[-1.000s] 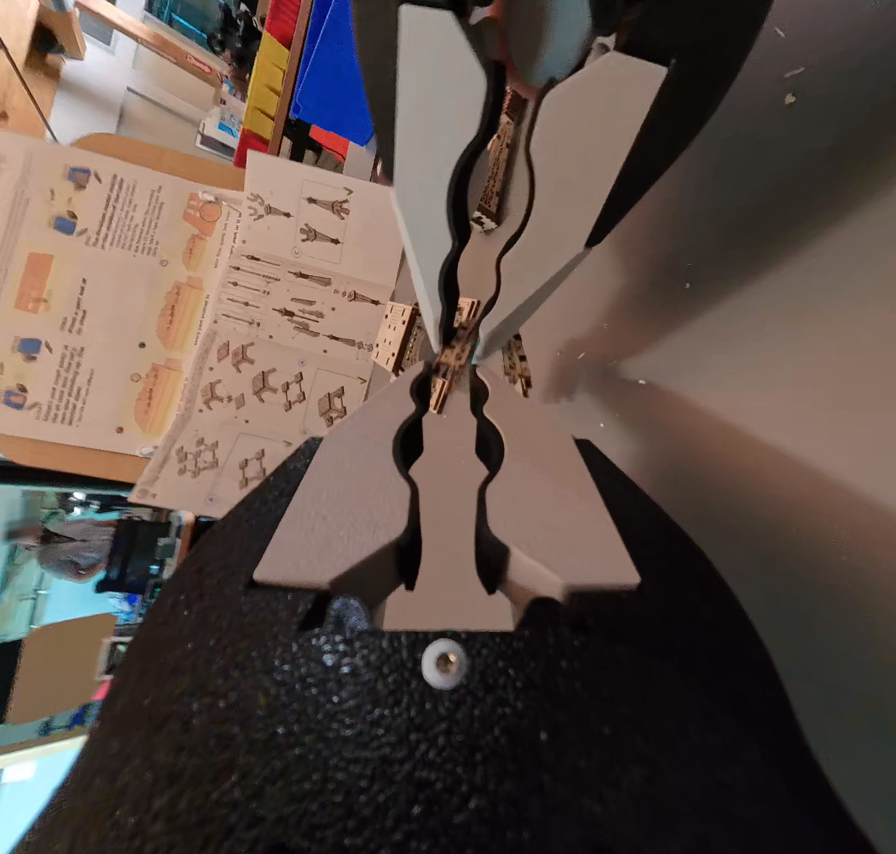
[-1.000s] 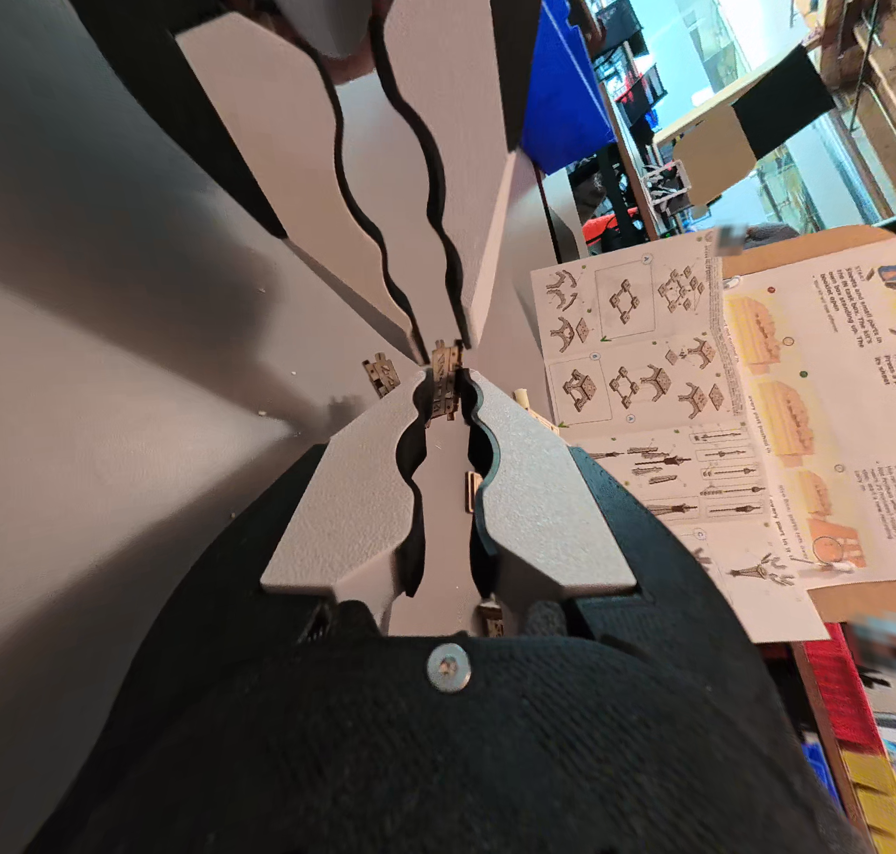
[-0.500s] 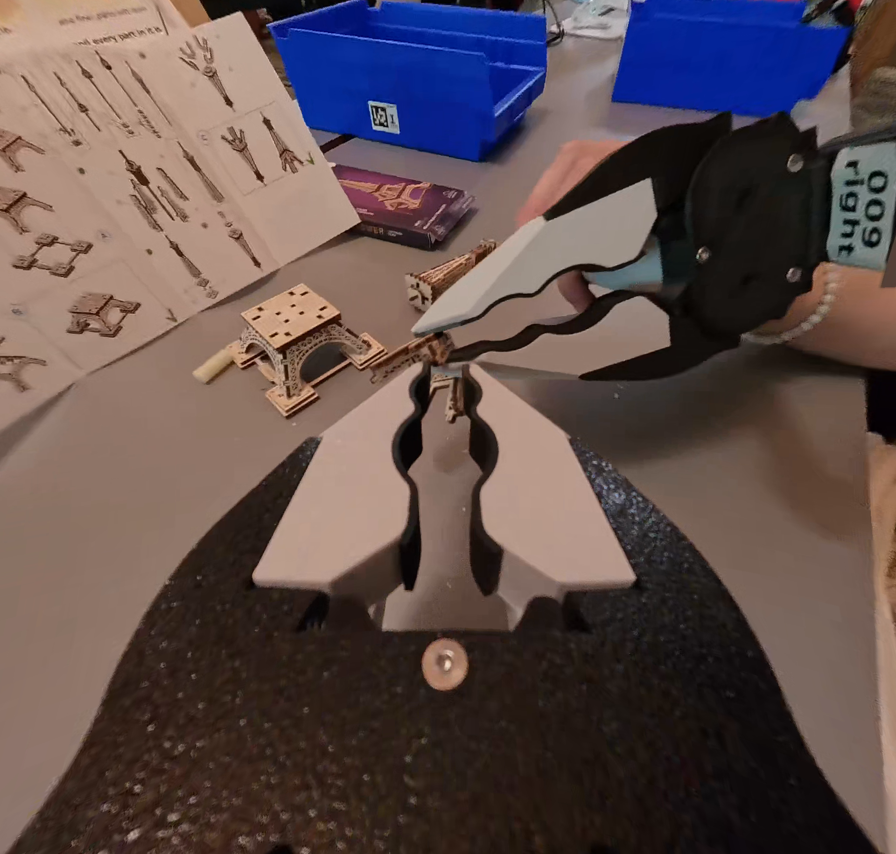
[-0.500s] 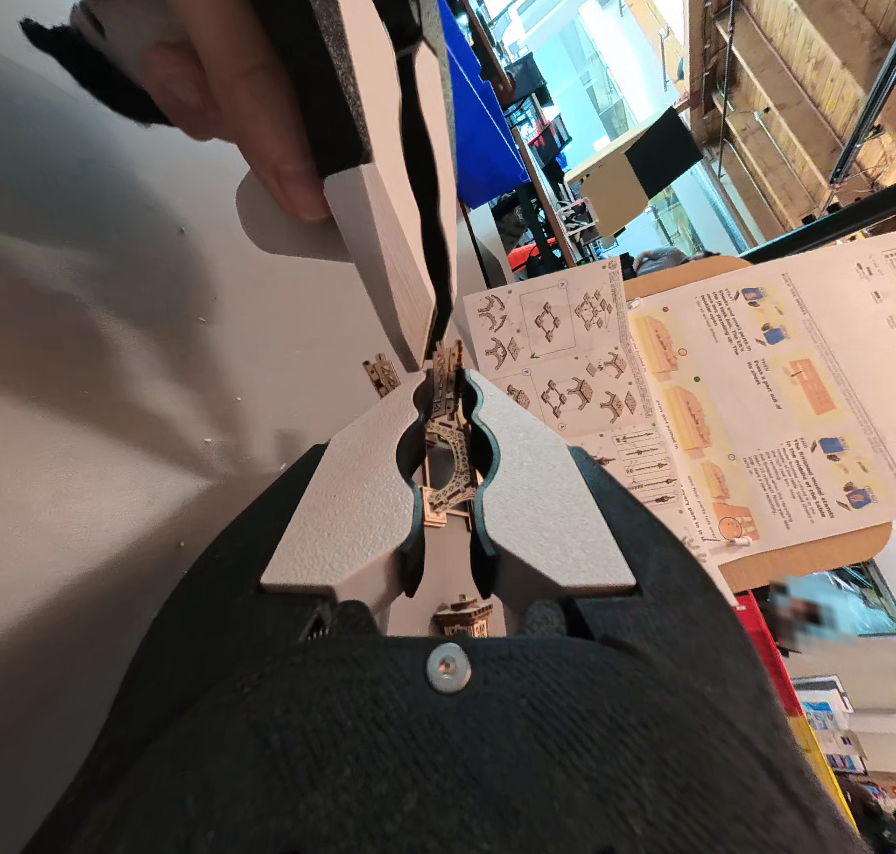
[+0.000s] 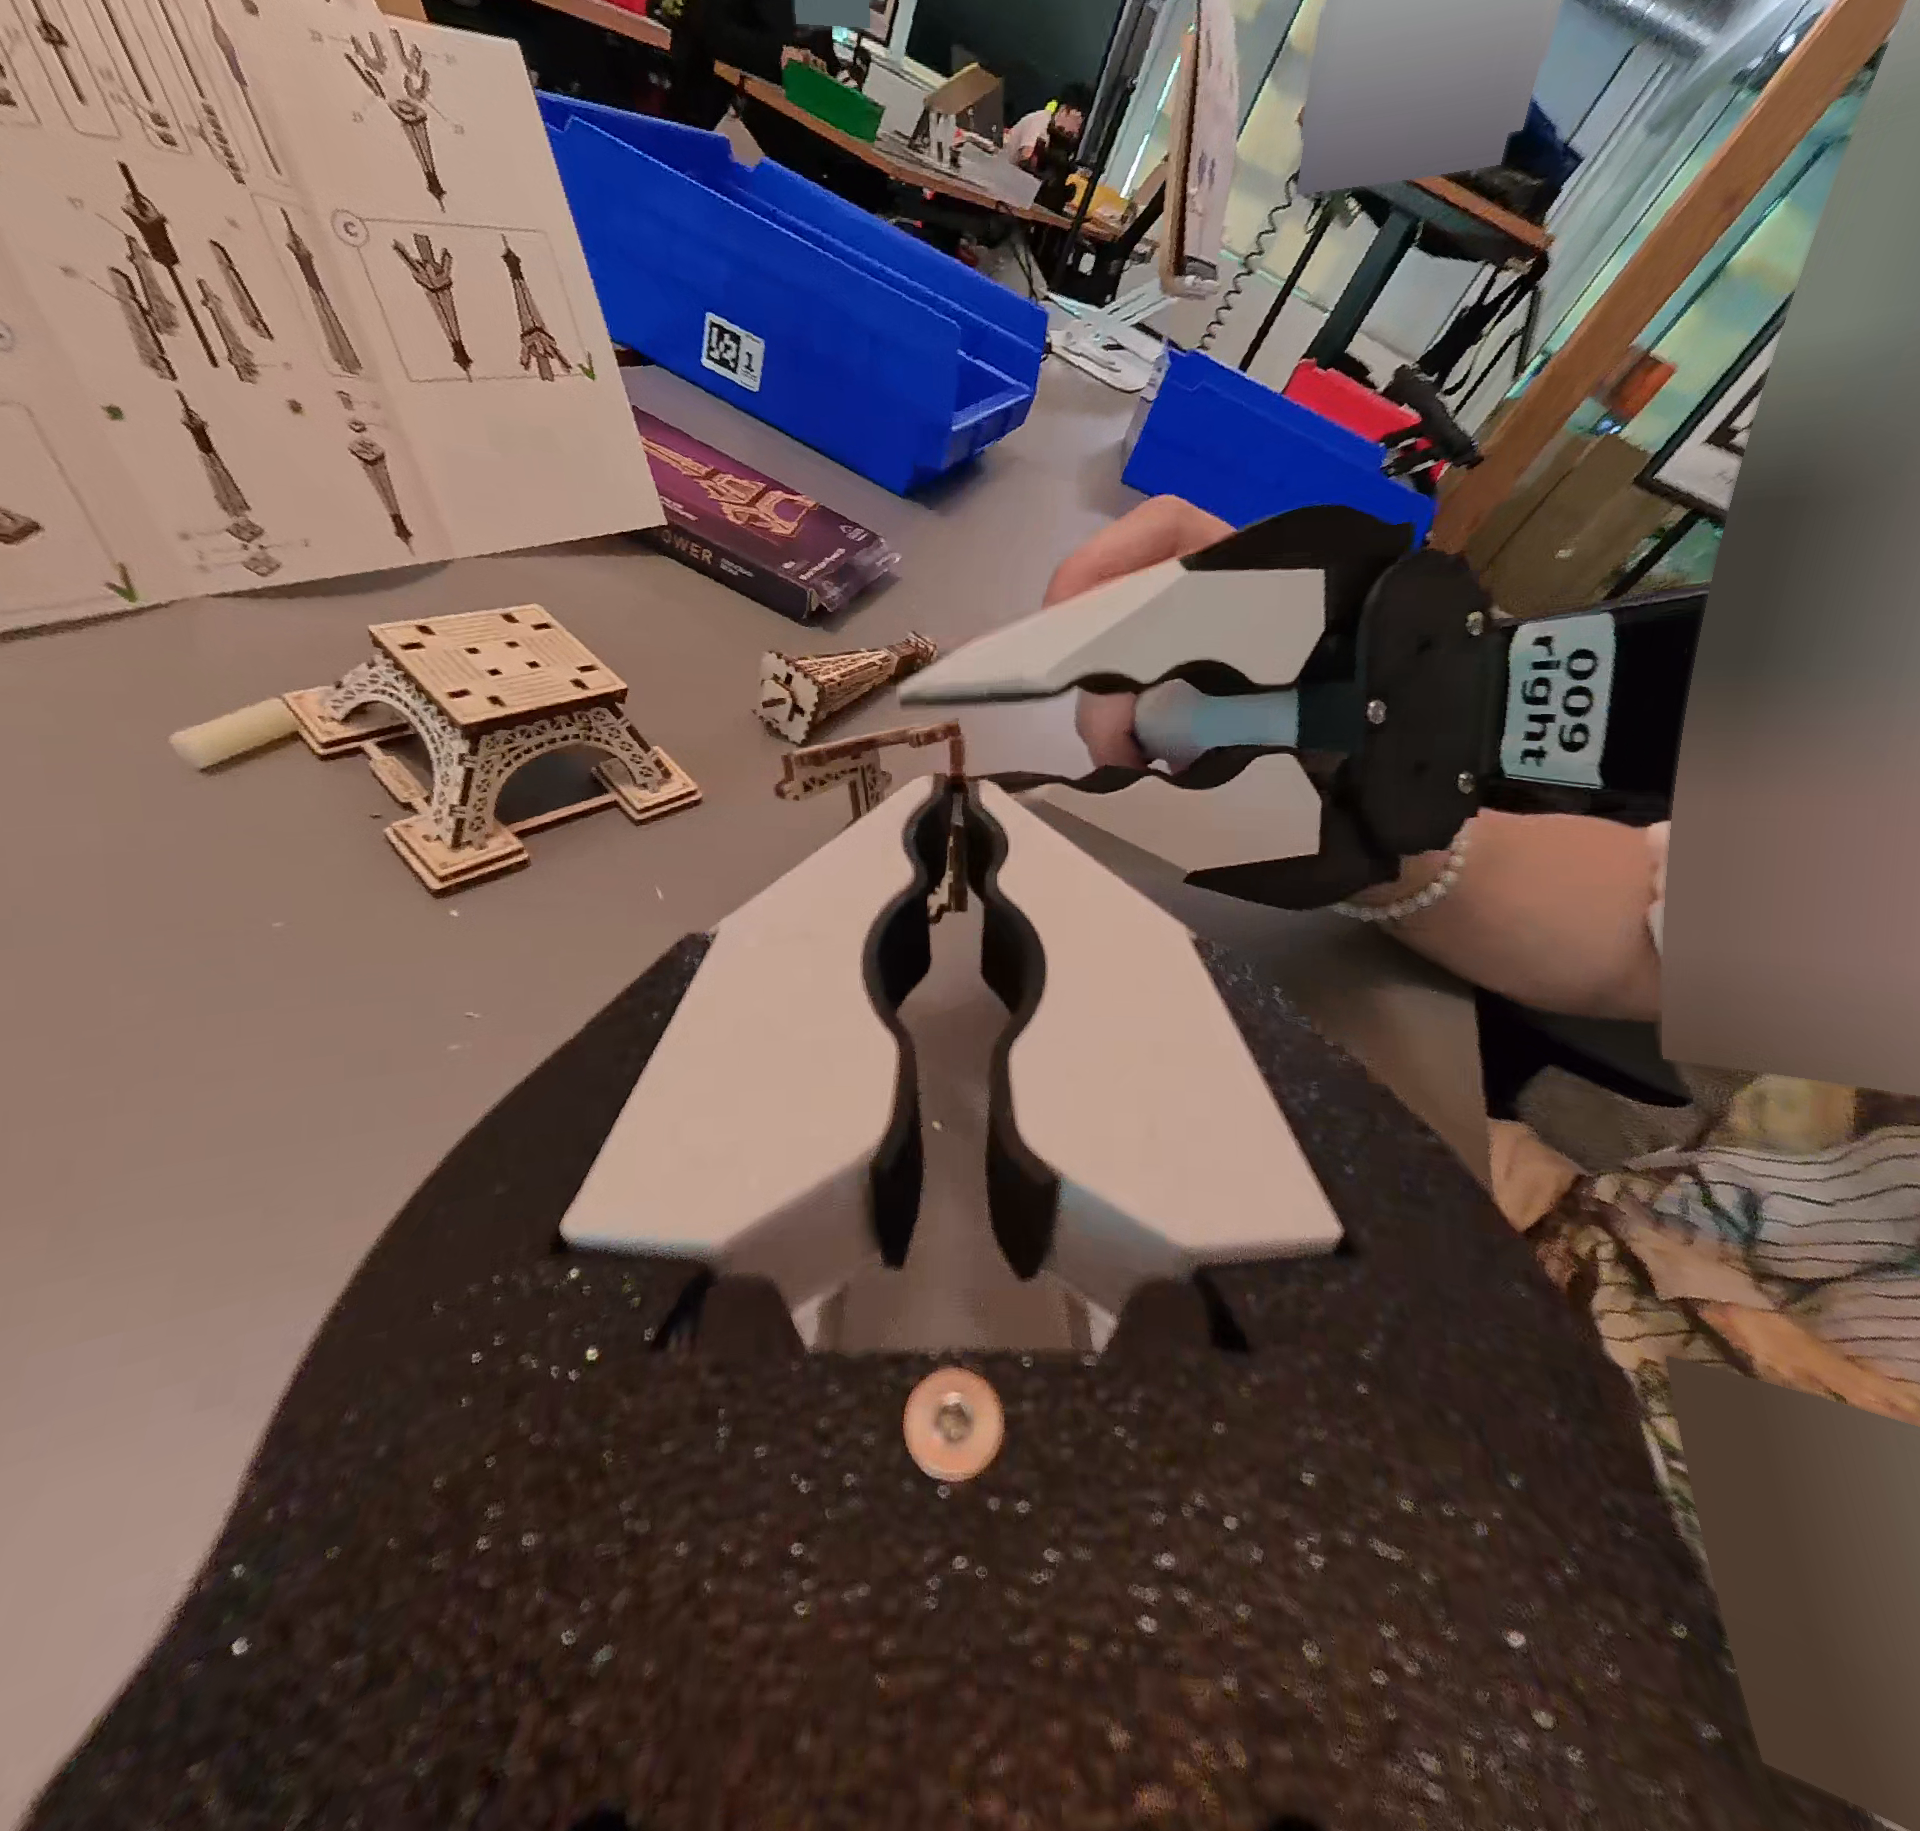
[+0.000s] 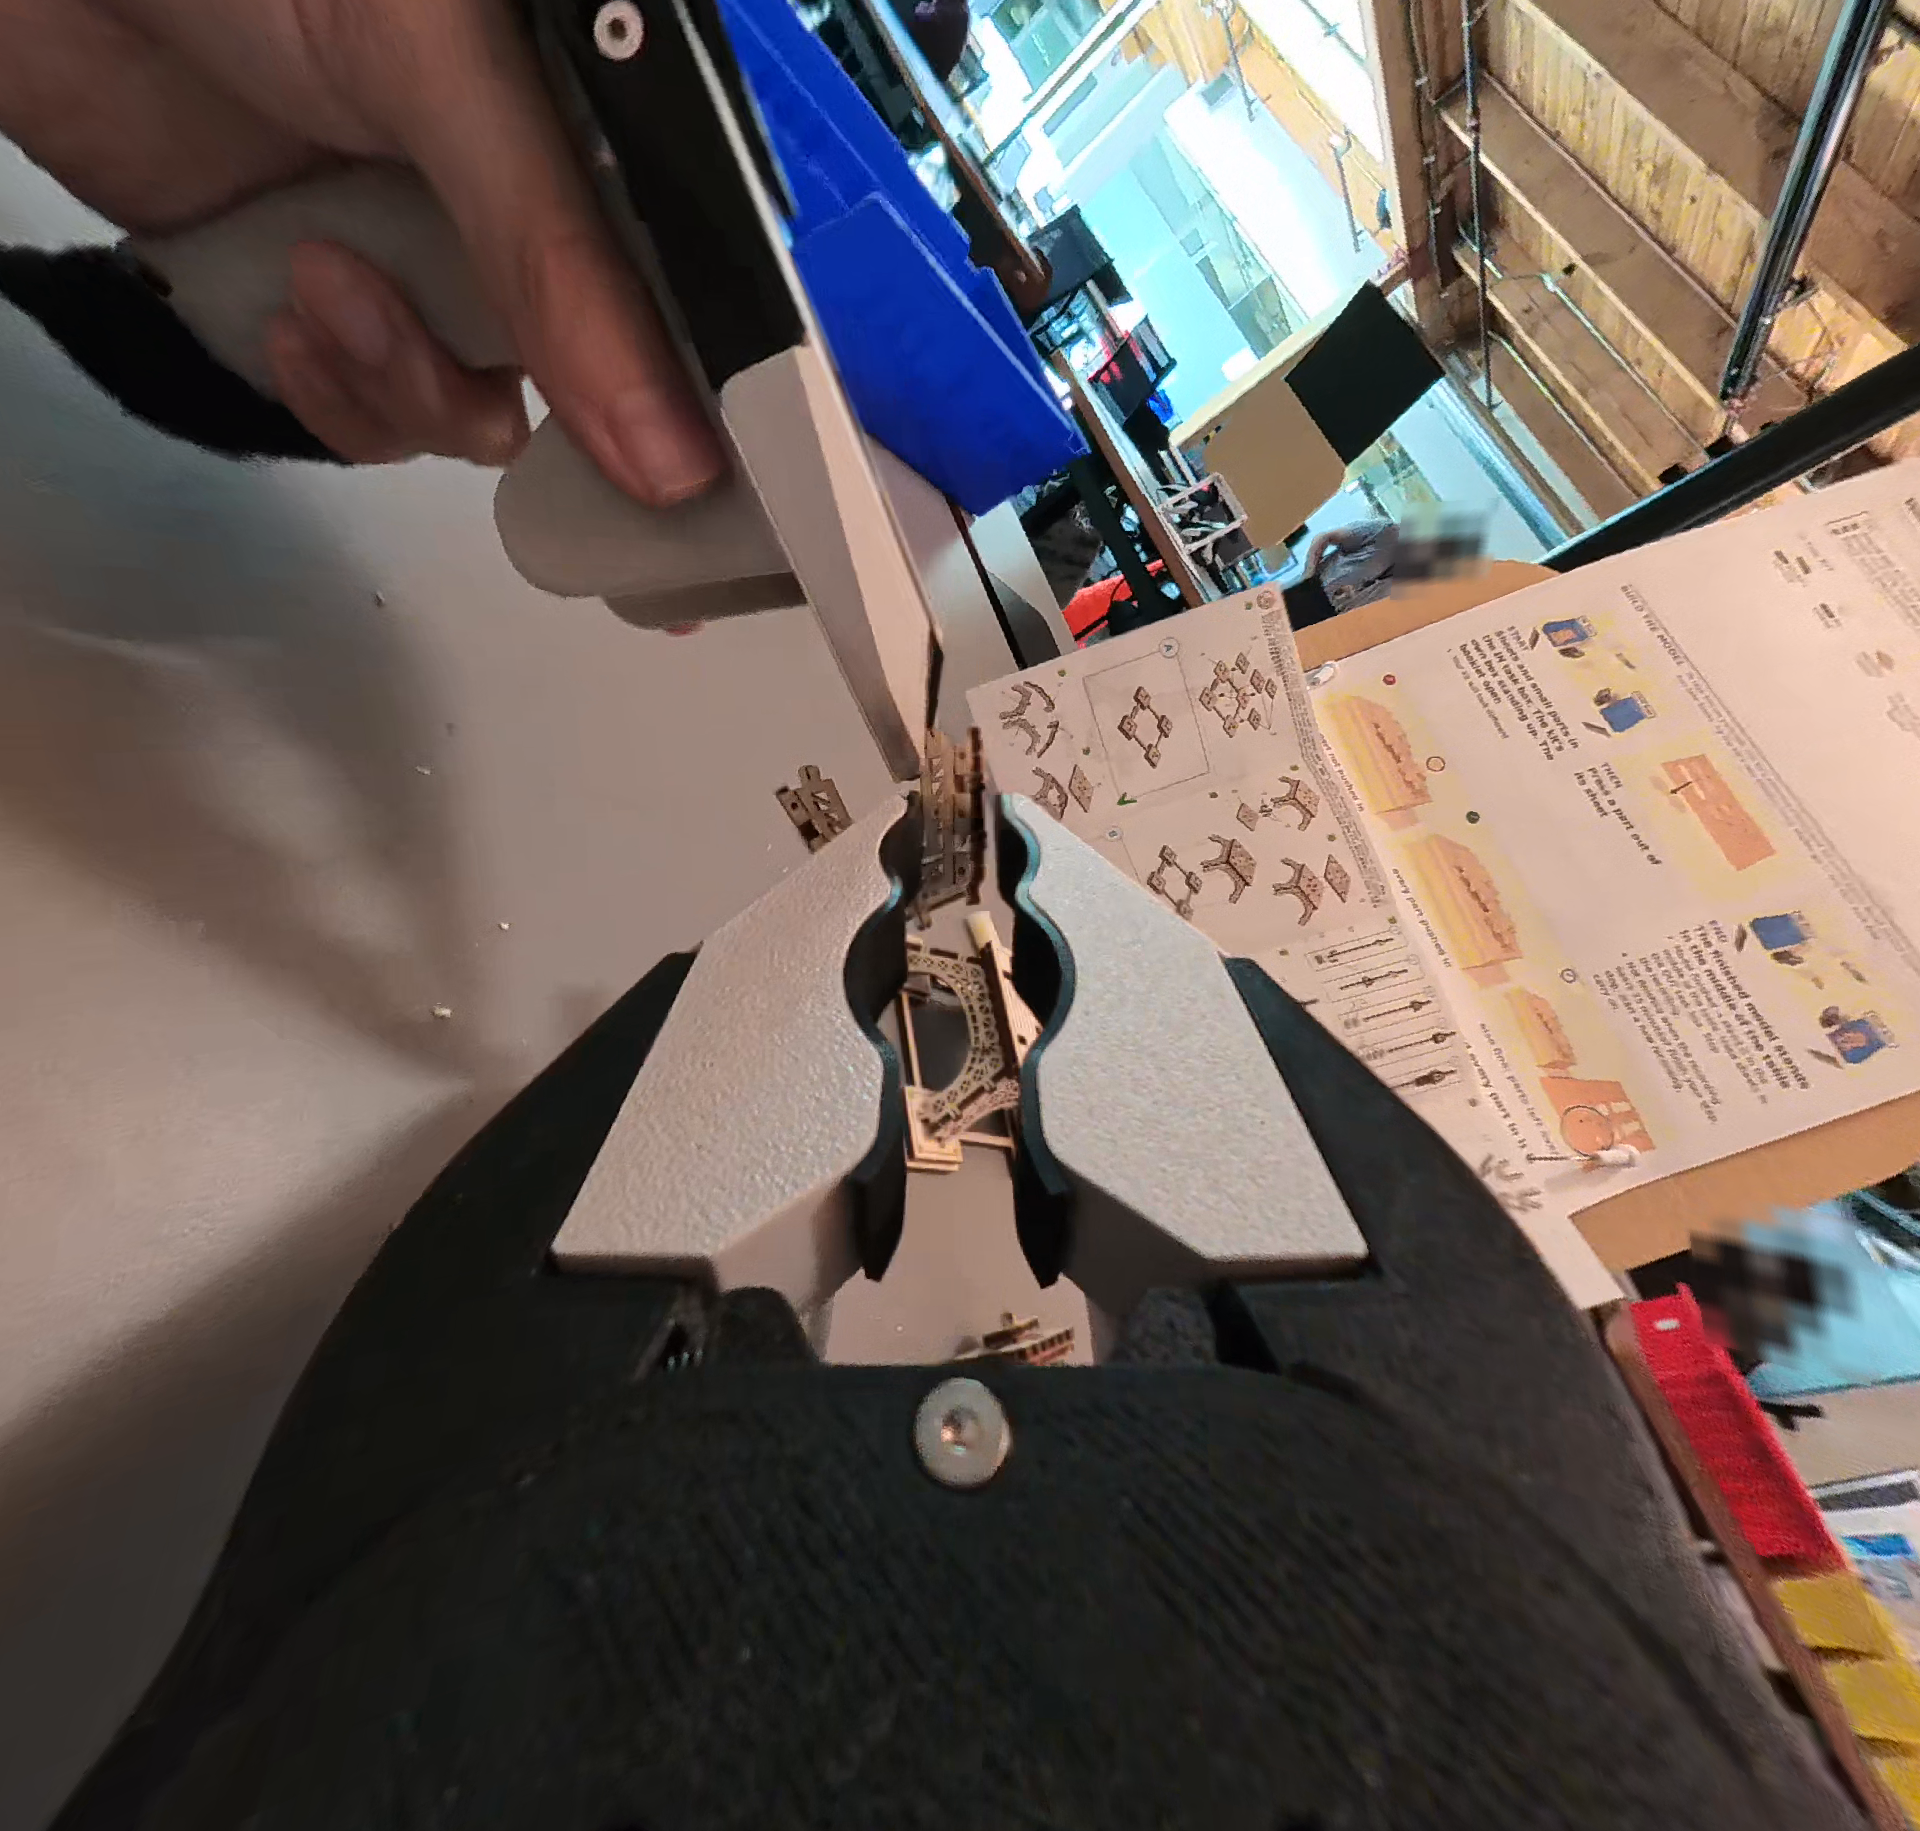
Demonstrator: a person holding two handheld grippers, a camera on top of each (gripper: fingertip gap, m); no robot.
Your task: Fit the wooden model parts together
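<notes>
Fingers of the left gripper (image 5: 954,815) are clenched on a thin wooden piece (image 5: 951,846) at the frame's centre. The right gripper (image 6: 951,825), entering from the right in the left wrist view, is seen nearly closed on a lattice frame piece (image 5: 868,758) that meets it. A joining step is judged to be in hand; careful alignment and a gentle press are called for next. The tower base (image 5: 488,721) and a spire section (image 5: 842,675) are left on the grey table (image 5: 260,1002), centre left.
</notes>
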